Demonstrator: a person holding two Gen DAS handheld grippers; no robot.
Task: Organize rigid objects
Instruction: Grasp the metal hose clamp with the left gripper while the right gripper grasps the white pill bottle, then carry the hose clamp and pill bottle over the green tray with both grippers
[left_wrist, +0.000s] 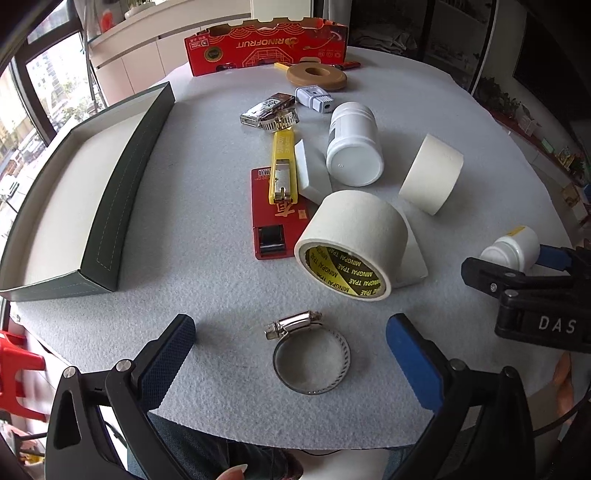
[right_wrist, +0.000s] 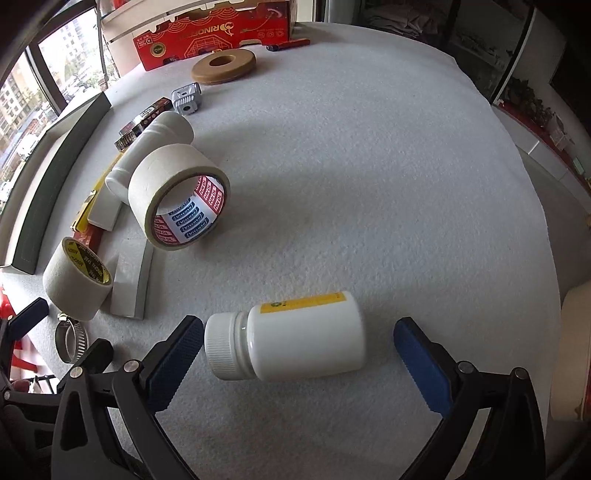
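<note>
From the left wrist, the left claw (left_wrist: 290, 354) gapes wide around a metal hose clamp (left_wrist: 310, 354) lying on the grey counter (left_wrist: 207, 280), touching nothing. From the right wrist, the right claw (right_wrist: 299, 363) stands wide around a white bottle (right_wrist: 288, 338) lying on its side, cap beside the left finger.

Round table (left_wrist: 207, 206) covered in grey felt. Big dark-framed windows (left_wrist: 48, 85) on the left, daylight, apartment blocks outside. White cabinets (left_wrist: 147, 55) behind. Dark shelving (right_wrist: 491, 40) along the right. Red plastic stool (left_wrist: 16, 365) low left.
</note>
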